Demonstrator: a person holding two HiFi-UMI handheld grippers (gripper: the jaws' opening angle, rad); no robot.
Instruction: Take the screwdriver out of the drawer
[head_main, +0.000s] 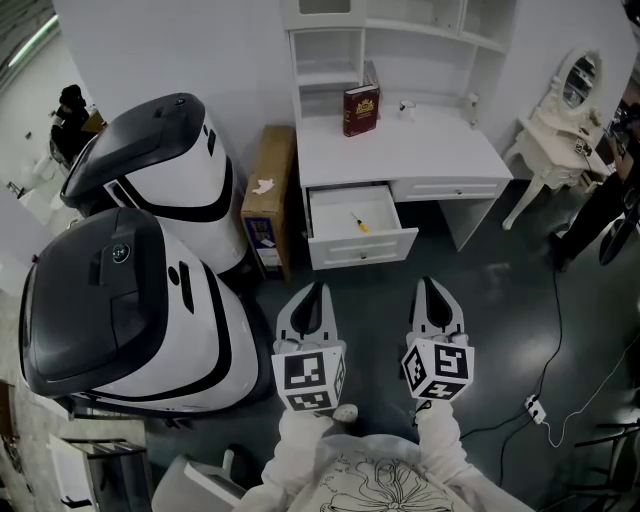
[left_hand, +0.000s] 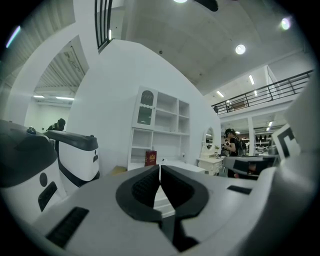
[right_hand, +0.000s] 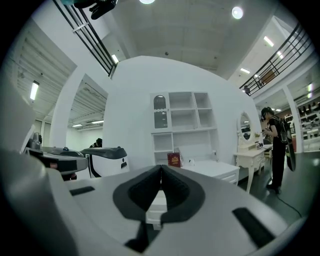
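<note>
The screwdriver (head_main: 358, 222), small with a yellow handle, lies in the open drawer (head_main: 385, 243) of the white desk (head_main: 420, 150). Both grippers hang side by side over the dark floor, a short way in front of the drawer and pointing at it. My left gripper (head_main: 319, 288) (left_hand: 160, 167) has its jaws pressed together with nothing between them. My right gripper (head_main: 431, 284) (right_hand: 161, 167) is likewise shut and empty. In both gripper views the desk (left_hand: 172, 164) (right_hand: 210, 169) shows beyond the jaws; the screwdriver is hidden there.
A red book (head_main: 361, 110) stands on the desk under white shelves. A cardboard box (head_main: 268, 200) leans left of the desk. Two big white-and-black machines (head_main: 150, 170) (head_main: 110, 310) fill the left. A vanity table (head_main: 560, 130) and a floor cable with plug strip (head_main: 535, 408) lie right.
</note>
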